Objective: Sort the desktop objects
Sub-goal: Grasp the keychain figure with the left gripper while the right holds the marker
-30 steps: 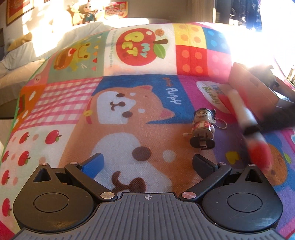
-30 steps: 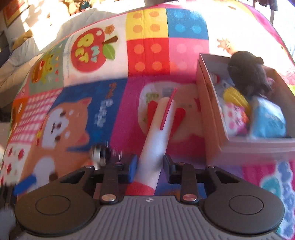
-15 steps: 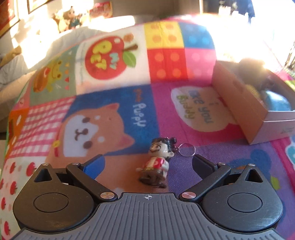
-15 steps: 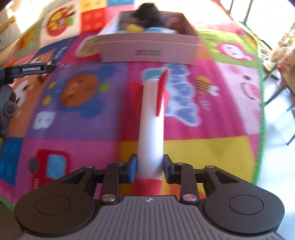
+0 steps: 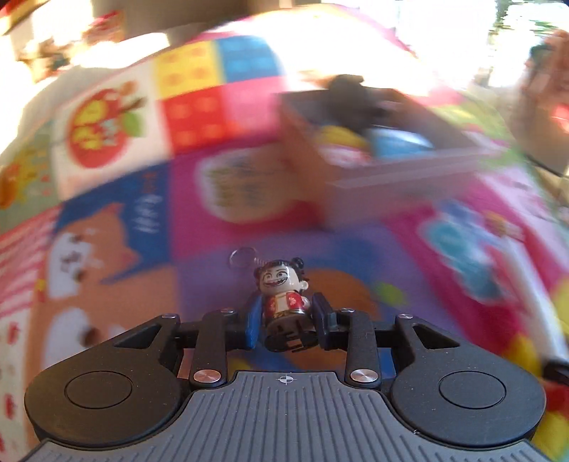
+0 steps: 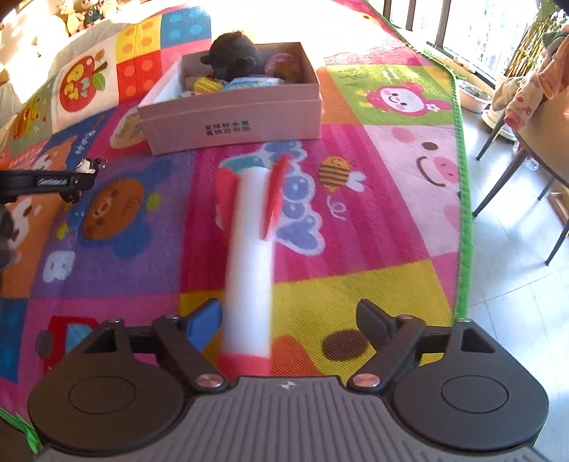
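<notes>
My left gripper is shut on a small figurine keychain with a grinning face, red vest and black base, held above the play mat. Its key ring sticks out behind. The left gripper also shows at the left edge of the right wrist view. My right gripper is open. A white foam rocket with red fins and a red nose lies between its fingers, blurred, close to the left blue pad. A pink cardboard box holds several toys; it also shows blurred in the left wrist view.
A colourful cartoon play mat covers the floor. Its green edge runs along the right, with tiled floor beyond. Chair legs and a table with clothes stand at the far right. Plush toys sit at the back left.
My left gripper has closed on the figurine and lifted it, swinging right toward the box. My right gripper has opened and let go of the foam rocket.
</notes>
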The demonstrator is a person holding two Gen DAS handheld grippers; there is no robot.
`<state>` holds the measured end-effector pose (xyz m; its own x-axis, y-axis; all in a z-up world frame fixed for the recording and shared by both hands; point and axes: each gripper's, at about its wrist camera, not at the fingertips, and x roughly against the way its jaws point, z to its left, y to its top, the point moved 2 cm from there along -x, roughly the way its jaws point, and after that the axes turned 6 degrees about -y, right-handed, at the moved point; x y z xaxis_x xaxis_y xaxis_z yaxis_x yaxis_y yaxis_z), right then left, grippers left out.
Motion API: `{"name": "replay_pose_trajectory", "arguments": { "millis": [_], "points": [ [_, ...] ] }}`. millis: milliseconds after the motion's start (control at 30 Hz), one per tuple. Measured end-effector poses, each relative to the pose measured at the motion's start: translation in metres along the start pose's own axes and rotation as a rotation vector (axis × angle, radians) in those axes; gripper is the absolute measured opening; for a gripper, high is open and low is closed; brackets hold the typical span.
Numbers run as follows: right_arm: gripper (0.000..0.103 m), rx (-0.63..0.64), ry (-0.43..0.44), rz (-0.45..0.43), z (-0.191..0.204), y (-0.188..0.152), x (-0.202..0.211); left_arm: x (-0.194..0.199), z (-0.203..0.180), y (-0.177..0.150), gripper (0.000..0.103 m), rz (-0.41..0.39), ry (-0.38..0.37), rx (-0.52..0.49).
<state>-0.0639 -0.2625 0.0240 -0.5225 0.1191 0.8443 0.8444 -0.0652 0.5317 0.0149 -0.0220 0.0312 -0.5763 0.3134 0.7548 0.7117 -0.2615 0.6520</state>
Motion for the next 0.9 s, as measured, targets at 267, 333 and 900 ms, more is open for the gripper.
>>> {"name": "replay_pose_trajectory", "arguments": {
  "millis": [267,333,900],
  "points": [
    [0.086,-0.018,0.003,0.051,0.011,-0.01,-0.001,0.023,-0.022,-0.043,0.076,0.027,-0.009,-0.067],
    [0.086,-0.02,0.023,0.051,0.019,-0.012,0.001,0.026,-0.012,-0.043,0.077,0.032,0.041,-0.053],
    [0.088,0.044,0.011,-0.008,0.045,-0.021,0.019,0.011,-0.017,-0.027,0.092,0.02,0.007,0.093]
  ]
}}
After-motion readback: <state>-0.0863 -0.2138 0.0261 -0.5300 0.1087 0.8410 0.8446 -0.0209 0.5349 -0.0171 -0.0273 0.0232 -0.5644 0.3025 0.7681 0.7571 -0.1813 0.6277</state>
